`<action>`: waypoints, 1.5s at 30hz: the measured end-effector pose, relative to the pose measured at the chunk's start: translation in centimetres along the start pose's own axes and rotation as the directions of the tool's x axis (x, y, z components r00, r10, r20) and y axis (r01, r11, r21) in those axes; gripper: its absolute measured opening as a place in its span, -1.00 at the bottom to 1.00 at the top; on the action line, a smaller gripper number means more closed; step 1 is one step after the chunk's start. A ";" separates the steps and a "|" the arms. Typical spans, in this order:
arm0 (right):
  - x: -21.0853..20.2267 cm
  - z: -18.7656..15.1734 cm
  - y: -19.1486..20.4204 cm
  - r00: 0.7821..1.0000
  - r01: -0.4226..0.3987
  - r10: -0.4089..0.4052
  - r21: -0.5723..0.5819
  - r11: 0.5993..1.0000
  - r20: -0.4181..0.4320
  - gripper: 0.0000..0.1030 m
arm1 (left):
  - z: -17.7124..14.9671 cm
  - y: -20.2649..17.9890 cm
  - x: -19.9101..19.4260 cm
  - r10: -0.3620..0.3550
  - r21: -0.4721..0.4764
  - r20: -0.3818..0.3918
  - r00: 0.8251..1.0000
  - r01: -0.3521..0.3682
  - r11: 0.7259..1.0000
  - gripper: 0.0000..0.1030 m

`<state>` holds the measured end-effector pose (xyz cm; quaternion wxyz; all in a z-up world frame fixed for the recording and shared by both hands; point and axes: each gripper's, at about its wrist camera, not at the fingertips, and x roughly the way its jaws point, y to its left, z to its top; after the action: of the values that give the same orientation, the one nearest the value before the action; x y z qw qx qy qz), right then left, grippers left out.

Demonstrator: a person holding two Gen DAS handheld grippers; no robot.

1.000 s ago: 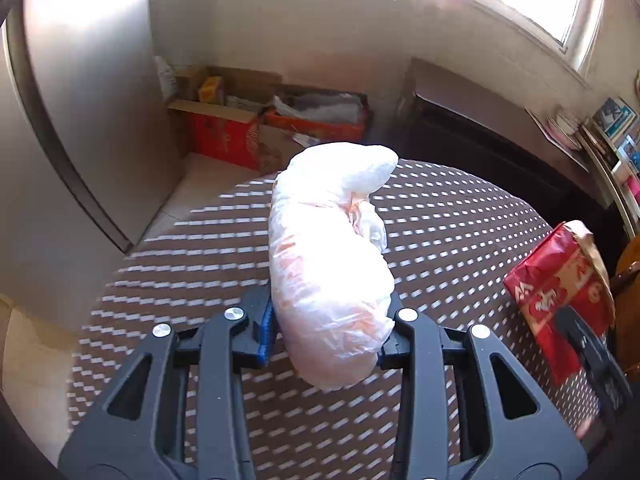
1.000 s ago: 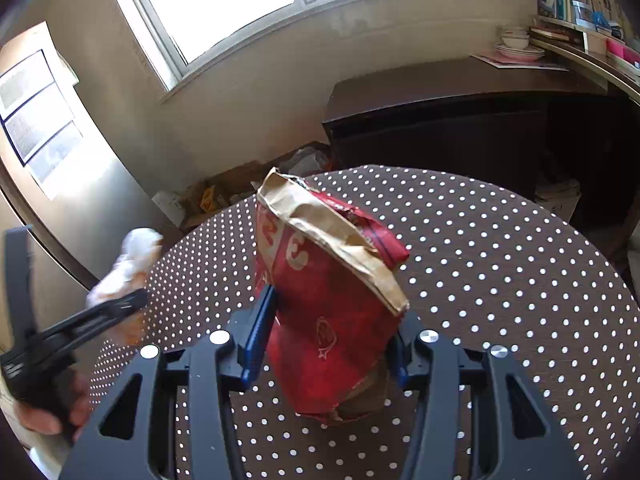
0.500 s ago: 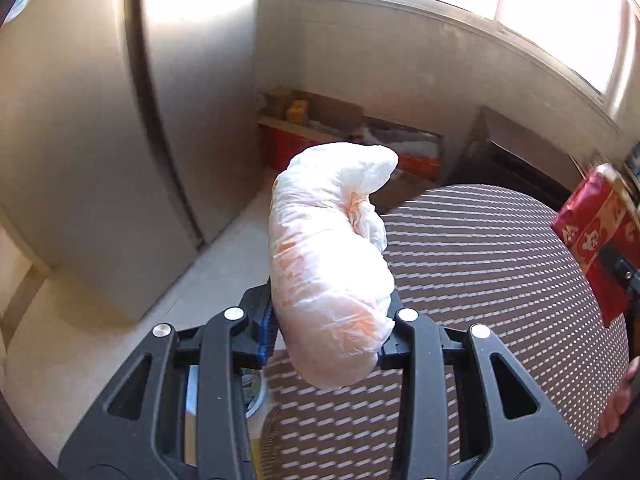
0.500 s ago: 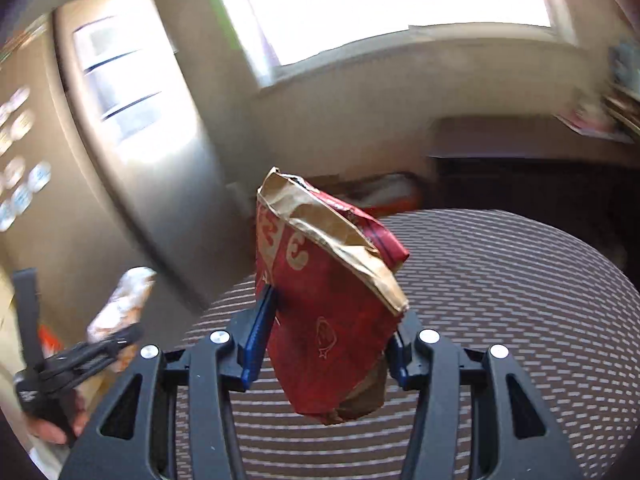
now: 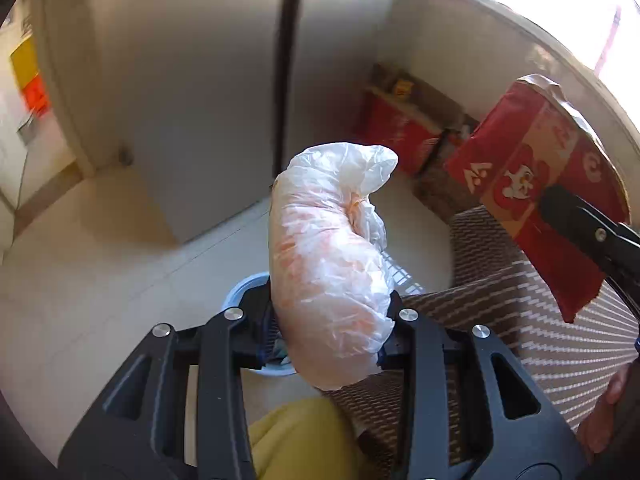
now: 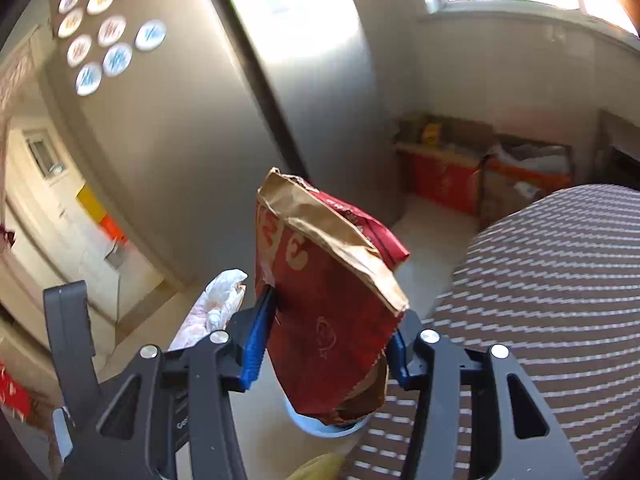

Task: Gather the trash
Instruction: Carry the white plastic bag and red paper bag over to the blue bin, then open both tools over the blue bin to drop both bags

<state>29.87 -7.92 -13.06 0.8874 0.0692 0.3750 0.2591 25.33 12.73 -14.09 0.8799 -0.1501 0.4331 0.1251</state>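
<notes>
1. Left gripper (image 5: pixel 326 332): black plastic fingers (image 5: pixel 222 380) with triangular cut-outs, two silver screws on each finger.
2. Blue pads on the fingers' inner faces, mostly hidden.
3. Right gripper (image 6: pixel 328 344): same black frame, silver screws, blue pads (image 6: pixel 256 344) plainly visible.
4. Small pale lettering on the black body left of the right gripper's left finger, unreadable.
5. Yellow garment (image 5: pixel 300 440) just below the left gripper.

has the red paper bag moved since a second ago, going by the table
Yes. The red paper bag, clamped in the right gripper, was over the dotted table; now it hangs past the table's edge above the blue bin.
</notes>
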 end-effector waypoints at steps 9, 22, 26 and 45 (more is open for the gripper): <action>6.5 -2.1 4.4 0.990 -0.010 -0.004 -0.096 0.995 -0.142 -0.04 | -1.2 4.9 2.5 0.046 -0.084 -0.076 0.996 -0.053 0.995 -0.30; 8.1 -2.4 5.0 0.972 -0.011 -0.019 -0.129 0.992 -0.235 -0.04 | -1.9 6.4 6.1 0.101 -0.116 -0.153 0.983 -0.119 0.986 0.37; 7.9 -2.6 5.7 0.971 -0.021 -0.020 -0.167 0.986 -0.238 -0.02 | -1.9 7.5 5.7 0.130 -0.118 -0.139 0.982 -0.147 0.982 0.37; 7.4 -2.5 6.0 0.977 -0.013 -0.027 -0.185 0.983 -0.211 0.46 | -2.9 7.3 3.3 0.133 -0.095 -0.110 0.985 -0.143 0.985 0.37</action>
<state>30.01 0.87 -17.54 0.8456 -0.0431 0.4423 0.2956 22.65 18.70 -19.58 0.8367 -0.1709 0.4805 0.1998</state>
